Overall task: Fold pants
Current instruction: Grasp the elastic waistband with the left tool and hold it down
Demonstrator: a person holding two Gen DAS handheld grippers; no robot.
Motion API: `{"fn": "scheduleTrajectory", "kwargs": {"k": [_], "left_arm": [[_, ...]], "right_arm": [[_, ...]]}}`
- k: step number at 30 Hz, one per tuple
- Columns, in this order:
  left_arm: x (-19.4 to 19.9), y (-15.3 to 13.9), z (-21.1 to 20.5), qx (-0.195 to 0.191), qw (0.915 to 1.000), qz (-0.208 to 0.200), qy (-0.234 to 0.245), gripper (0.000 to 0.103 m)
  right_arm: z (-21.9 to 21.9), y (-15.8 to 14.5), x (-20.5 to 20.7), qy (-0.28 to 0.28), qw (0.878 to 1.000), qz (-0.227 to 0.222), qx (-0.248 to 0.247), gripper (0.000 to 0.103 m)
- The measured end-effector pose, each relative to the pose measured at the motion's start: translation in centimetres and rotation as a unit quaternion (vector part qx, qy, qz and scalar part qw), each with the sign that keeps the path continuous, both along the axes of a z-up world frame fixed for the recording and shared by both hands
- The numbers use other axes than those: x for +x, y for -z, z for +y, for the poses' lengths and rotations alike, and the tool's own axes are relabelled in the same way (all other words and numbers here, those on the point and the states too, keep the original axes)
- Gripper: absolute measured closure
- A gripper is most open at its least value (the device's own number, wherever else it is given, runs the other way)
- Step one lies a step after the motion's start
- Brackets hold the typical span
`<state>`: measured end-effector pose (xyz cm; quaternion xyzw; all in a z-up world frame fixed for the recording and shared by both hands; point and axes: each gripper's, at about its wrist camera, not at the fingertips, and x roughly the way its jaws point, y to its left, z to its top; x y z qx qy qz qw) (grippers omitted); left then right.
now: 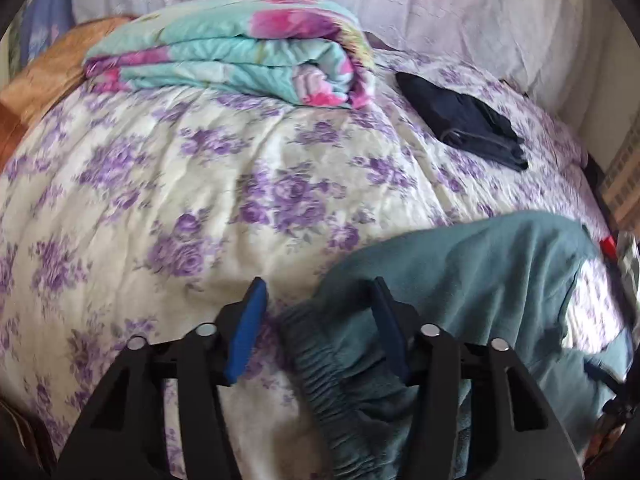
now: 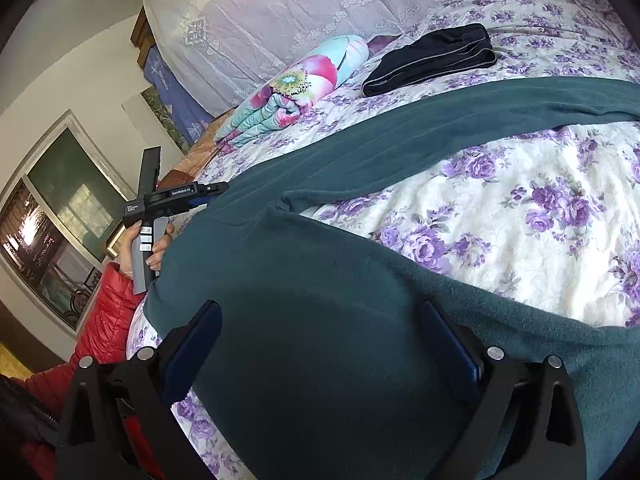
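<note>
Teal fleece pants [image 1: 460, 264] lie spread on the purple-flowered bedspread [image 1: 160, 184]. In the left wrist view my left gripper [image 1: 318, 282] is open around the gathered elastic waistband [image 1: 320, 360]. The cloth lies against the right pad, and a gap remains at the left pad [image 1: 248, 332]. In the right wrist view the pants [image 2: 360, 152] stretch away to the upper right, one leg reaching the far edge. My right gripper [image 2: 320, 306] is wide open just over the broad teal cloth. The left gripper [image 2: 208, 192] shows there too, held by a hand at the pants' left edge.
A folded turquoise and pink quilt [image 1: 224, 52] lies at the head of the bed. Right of it sits a folded dark garment [image 1: 460, 120] [image 2: 432, 58]. A white lace cover [image 2: 248, 20] stands behind. A person's red sleeve [image 2: 104, 320] and a window [image 2: 60, 220] are at the left.
</note>
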<state>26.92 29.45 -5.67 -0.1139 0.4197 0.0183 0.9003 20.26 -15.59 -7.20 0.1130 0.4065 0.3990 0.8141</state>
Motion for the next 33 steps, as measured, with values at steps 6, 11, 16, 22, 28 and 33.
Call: {"fn": "scheduleTrajectory", "kwargs": {"k": [6, 11, 16, 22, 28, 33], "left_arm": [[-0.7, -0.3, -1.2, 0.043, 0.9990, -0.015, 0.006, 0.073], [-1.1, -0.5, -1.4, 0.050, 0.9984, -0.026, 0.005, 0.081], [-2.0, -1.1, -2.4, 0.079, 0.9955, -0.052, 0.005, 0.083], [-2.8, -1.9, -2.5, 0.089, 0.9931, -0.076, -0.002, 0.083], [-3.3, -2.2, -2.5, 0.089, 0.9924, -0.085, -0.005, 0.083], [-3.4, -2.3, -2.5, 0.087, 0.9923, -0.088, -0.005, 0.083]], "right_arm": [[-0.2, 0.0, 0.2, -0.002, 1.000, 0.004, 0.007, 0.003], [-0.3, 0.0, 0.3, -0.002, 1.000, 0.005, 0.009, 0.003], [-0.3, 0.0, 0.3, -0.002, 1.000, 0.005, 0.009, 0.003], [-0.4, 0.1, 0.3, -0.002, 1.000, 0.004, 0.008, 0.003], [0.4, -0.1, 0.1, 0.002, 1.000, -0.005, -0.022, 0.003], [1.9, -1.2, 0.1, -0.016, 0.995, 0.002, -0.096, 0.003]]}}
